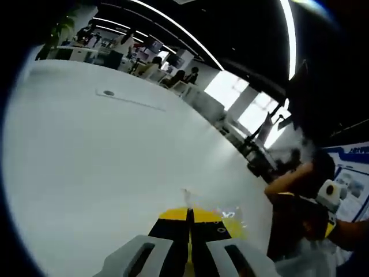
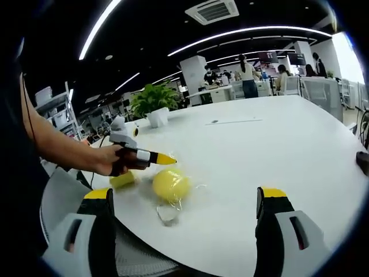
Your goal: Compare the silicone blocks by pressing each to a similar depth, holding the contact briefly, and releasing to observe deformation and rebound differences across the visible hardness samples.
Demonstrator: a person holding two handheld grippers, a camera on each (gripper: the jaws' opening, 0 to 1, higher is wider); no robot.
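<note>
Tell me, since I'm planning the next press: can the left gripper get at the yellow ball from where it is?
Probably yes: the left gripper, jaws shut, hovers just above the yellow ball with nothing between them.

Ahead of my right claw I see a broad white table carrying a potted plant at its far left edge, with people at desks beyond and a ceiling vent overhead.
</note>
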